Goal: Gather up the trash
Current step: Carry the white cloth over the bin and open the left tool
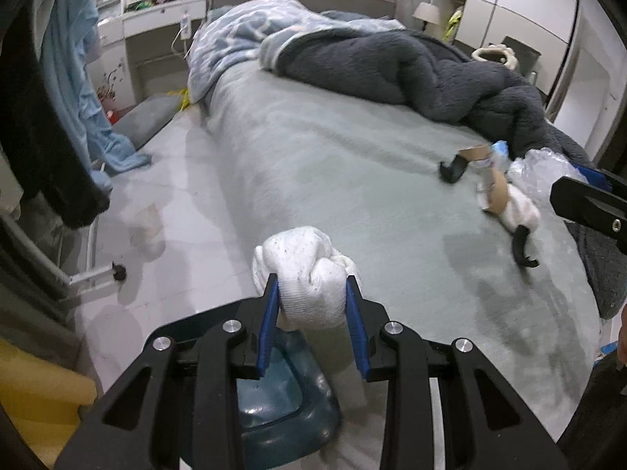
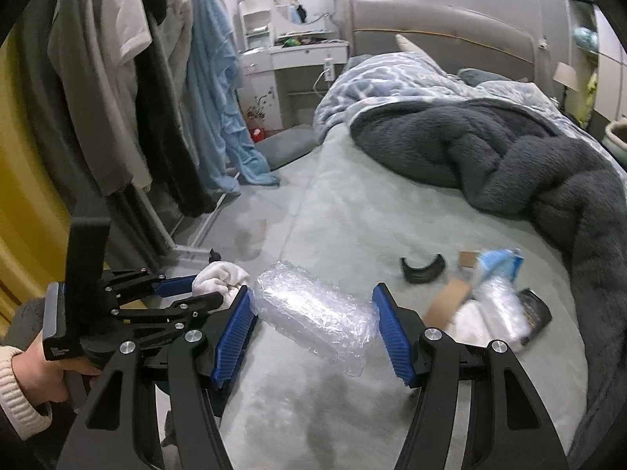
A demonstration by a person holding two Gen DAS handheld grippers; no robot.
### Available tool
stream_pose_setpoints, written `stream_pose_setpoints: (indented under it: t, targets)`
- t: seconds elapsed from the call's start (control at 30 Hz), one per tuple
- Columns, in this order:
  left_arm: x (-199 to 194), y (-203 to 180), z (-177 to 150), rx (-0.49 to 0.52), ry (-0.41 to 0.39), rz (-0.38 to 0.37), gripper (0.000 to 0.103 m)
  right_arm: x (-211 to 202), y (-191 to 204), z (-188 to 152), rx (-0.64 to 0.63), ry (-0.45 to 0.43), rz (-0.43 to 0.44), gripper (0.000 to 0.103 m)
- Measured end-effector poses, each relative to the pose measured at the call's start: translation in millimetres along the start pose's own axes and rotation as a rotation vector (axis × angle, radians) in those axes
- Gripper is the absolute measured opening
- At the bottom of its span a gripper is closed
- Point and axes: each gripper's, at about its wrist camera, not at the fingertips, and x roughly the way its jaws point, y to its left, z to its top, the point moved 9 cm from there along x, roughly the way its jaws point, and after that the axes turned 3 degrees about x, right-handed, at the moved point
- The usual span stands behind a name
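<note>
1. The left hand-held gripper [image 1: 312, 301] is clenched on a white crumpled cloth wad [image 1: 309, 274]; both blue pads [image 1: 269, 325] press against its sides.
2. In the left wrist view, the wad sits at 6 o'clock, above the near edge of the bed [image 1: 333, 156]. A blue plastic bin [image 1: 282, 403] lies directly beneath the gripper, on the floor just beside the bed.
3. The right hand-held gripper [image 2: 313, 333] grasps a clear bubble-wrap bundle [image 2: 313, 313]. The bundle spans the gap between the blue pads [image 2: 392, 337], and each end meets a pad.
4. In the right wrist view, the bundle sits at 6 o'clock, over the grey-green bed cover [image 2: 352, 215].
5. The same view shows the left gripper at 9 o'clock, gripped by a hand [image 2: 43, 376] in a cream knitted cuff.
6. Remaining trash lies on the bed at 3 o'clock in the left wrist view:
   - brown cardboard pieces [image 1: 497, 192];
   - a blue-and-white wrapper [image 1: 499, 152];
   - a second white wad [image 1: 521, 211];
   - two curved black plastic pieces [image 1: 450, 170].
7. A dark grey fleece blanket [image 1: 411, 74] lies heaped at 1 o'clock, touching the trash pile's far side.
8. A patterned blue quilt [image 1: 243, 39] lies at 12 o'clock near the headboard.
9. Clothes [image 2: 117, 98] hang at 10 o'clock in the right wrist view.
</note>
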Motion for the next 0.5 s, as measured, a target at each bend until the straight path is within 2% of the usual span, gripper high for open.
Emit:
stream_pose_setpoints:
  t: [0.5]
  targets:
    - [28,76,-58,-0.121,0.201,0.057,0.035,72,73,7,-0.087,0.106,0.125,0.063]
